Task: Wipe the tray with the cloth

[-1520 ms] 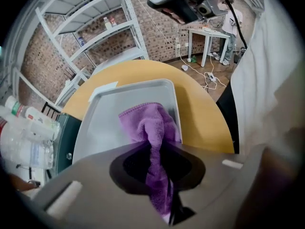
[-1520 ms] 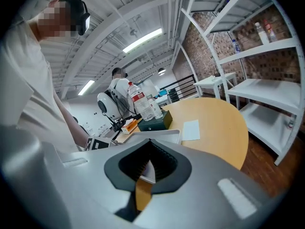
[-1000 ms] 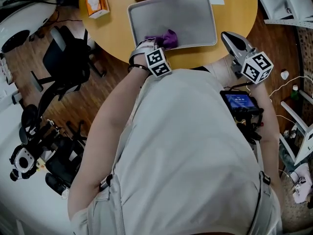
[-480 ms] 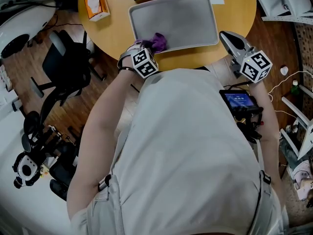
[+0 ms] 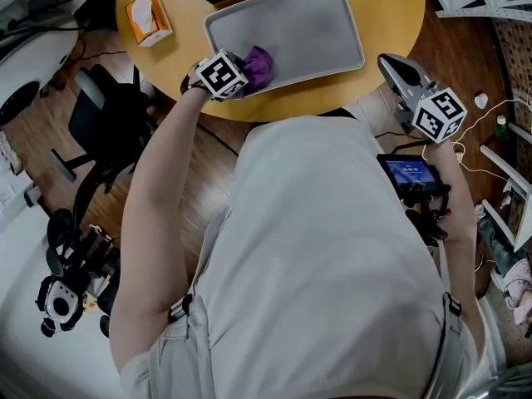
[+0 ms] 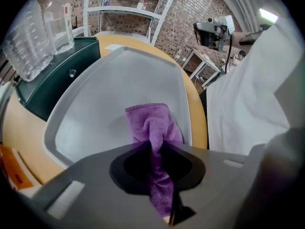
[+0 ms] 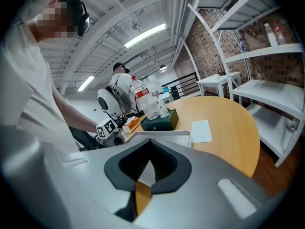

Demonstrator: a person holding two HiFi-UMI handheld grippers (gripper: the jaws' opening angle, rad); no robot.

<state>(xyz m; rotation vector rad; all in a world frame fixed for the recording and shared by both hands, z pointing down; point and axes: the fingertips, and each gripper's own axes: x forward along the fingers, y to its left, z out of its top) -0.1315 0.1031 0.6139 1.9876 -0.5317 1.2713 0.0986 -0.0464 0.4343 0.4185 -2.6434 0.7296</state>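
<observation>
Wood, pale and honey-coloured, makes up the round table, by far the biggest thing in front of the person. On it lies the grey tray, its near long rim running close to the table's curved edge, with only a narrow strip of wood between tray and the person's shirt. From the head view you get the tray's whole outline, and the black office chair on the floor off to the left. The left gripper view adds what that one crops: a dark green box touching the tray's far rim, with clear plastic bottles standing on it. It also shows most of the tray floor lying bare ahead. Only the right gripper view shows the white shelves beyond the table, and a sheet of paper lying beside the tray on an open stretch of wood. An orange tissue box sits near the table's left edge, apart from the tray. The purple cloth rests bunched on the tray floor at its near left corner, just inside the rim. The left gripper points steeply down with its claw pinching the cloth's gathered end. The right gripper hangs off the table's near right edge, claw pressed together on nothing.
</observation>
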